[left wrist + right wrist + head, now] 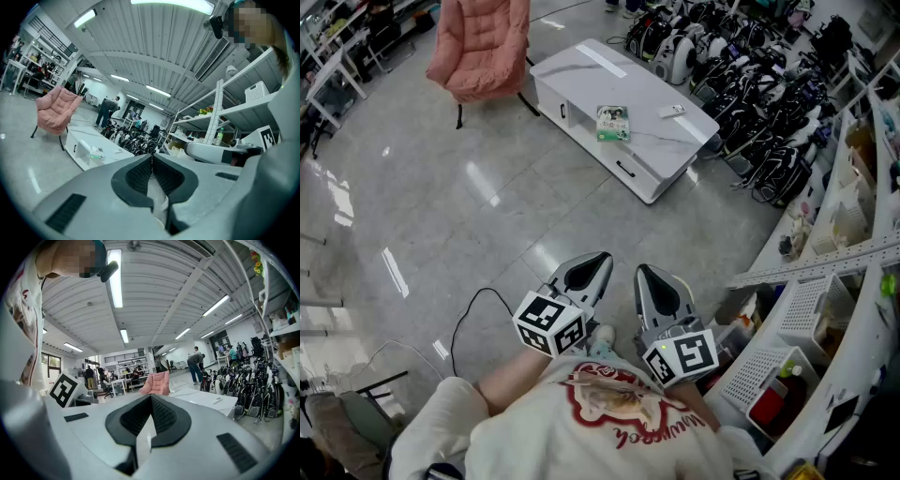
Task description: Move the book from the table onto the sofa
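A green-covered book (613,123) lies on the low white table (581,70) far ahead of me; it also shows small in the left gripper view, book (96,151) on the table (84,161). A pink padded chair (480,47), the sofa, stands left of the table, seen too as the chair (55,110) and chair (157,382). My left gripper (597,260) and right gripper (645,274) are held close to my body, side by side, both shut and empty. The tips meet at the left gripper (151,156) and right gripper (150,397).
A small white remote (671,111) lies on the table right of the book. Rows of black machines (750,84) crowd behind the table. White shelving (853,281) with baskets runs along my right. A black cable (473,314) trails on the tiled floor. People stand in the distance.
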The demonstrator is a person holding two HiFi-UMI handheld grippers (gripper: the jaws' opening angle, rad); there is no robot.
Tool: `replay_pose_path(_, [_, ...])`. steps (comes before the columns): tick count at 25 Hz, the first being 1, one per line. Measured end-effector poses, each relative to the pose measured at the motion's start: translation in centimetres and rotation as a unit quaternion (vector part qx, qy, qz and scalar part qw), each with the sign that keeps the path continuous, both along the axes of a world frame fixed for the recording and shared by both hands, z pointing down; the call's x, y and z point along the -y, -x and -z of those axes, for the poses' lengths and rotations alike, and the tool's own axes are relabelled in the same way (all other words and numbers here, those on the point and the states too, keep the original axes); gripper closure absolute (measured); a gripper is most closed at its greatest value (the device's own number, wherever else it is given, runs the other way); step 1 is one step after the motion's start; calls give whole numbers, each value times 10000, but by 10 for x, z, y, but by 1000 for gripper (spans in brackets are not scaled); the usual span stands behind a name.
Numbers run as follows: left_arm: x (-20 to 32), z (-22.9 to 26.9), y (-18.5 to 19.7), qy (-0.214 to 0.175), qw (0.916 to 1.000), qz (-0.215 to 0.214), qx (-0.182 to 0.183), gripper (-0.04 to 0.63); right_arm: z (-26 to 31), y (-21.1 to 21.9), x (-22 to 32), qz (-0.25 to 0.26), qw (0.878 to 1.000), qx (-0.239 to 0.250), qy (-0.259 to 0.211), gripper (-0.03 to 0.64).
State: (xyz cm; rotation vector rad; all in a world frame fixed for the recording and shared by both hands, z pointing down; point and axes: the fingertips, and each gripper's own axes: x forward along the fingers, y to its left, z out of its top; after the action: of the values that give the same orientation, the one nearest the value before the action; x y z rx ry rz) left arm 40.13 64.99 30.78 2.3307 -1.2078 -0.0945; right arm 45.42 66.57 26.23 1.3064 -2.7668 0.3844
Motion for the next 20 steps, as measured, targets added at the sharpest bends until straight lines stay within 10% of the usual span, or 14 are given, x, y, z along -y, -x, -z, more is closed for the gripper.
replay_pose_path(20, [1, 6, 7, -104, 9999, 70, 7, 583, 5, 9, -1, 75, 9999, -50, -115, 620])
